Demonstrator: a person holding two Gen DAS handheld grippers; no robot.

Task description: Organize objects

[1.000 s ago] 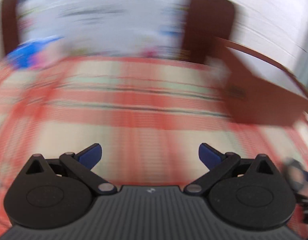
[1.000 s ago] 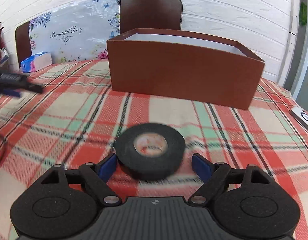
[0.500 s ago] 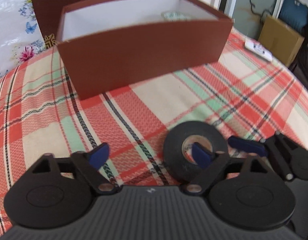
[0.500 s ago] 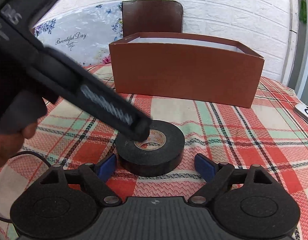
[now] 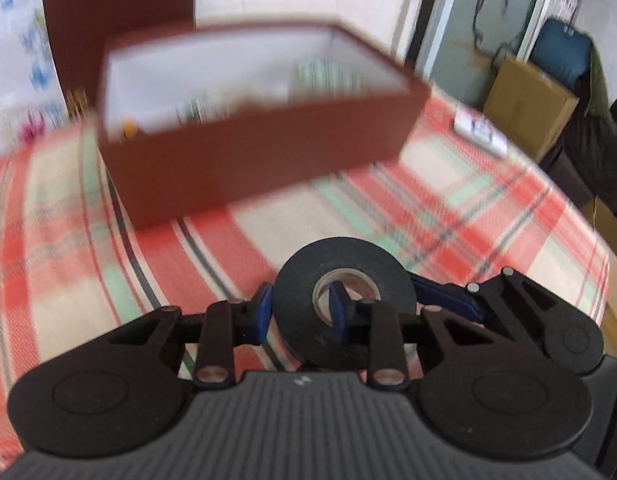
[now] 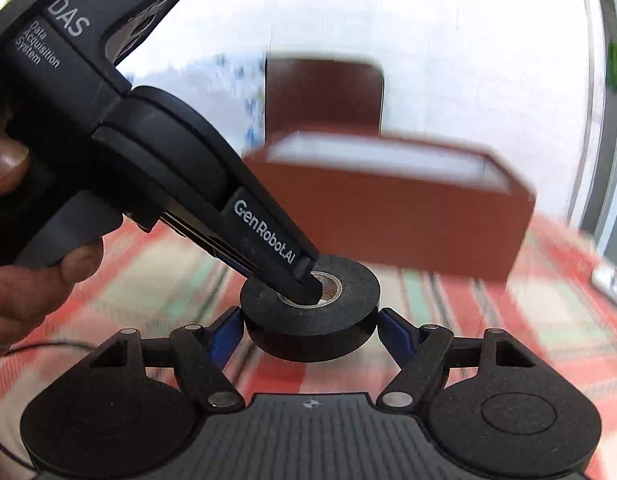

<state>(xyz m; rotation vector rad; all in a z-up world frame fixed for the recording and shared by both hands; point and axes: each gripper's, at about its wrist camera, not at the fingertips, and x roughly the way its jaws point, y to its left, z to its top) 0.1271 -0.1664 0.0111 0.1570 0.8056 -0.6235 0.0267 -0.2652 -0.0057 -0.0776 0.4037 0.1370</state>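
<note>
A black tape roll (image 5: 372,270) is held above the checked tablecloth. My left gripper (image 5: 300,314) is shut on its wall, one finger in the core and one outside. In the right wrist view my right gripper (image 6: 310,330) is shut on the same tape roll (image 6: 340,320) across its outer sides, and the left gripper's body (image 6: 264,240) reaches into the core from the upper left. A brown open box (image 5: 244,160) with a white inside stands behind the roll; it also shows in the right wrist view (image 6: 392,216).
The box holds several small items, blurred. A white remote (image 5: 480,134) lies on the cloth at the right. A brown chair back (image 6: 324,96) stands behind the table. A cardboard carton (image 5: 528,104) sits on the floor to the right.
Both grippers have closed on the tape roll. The roll has been lifted off the cloth. The views are blurred from motion.
</note>
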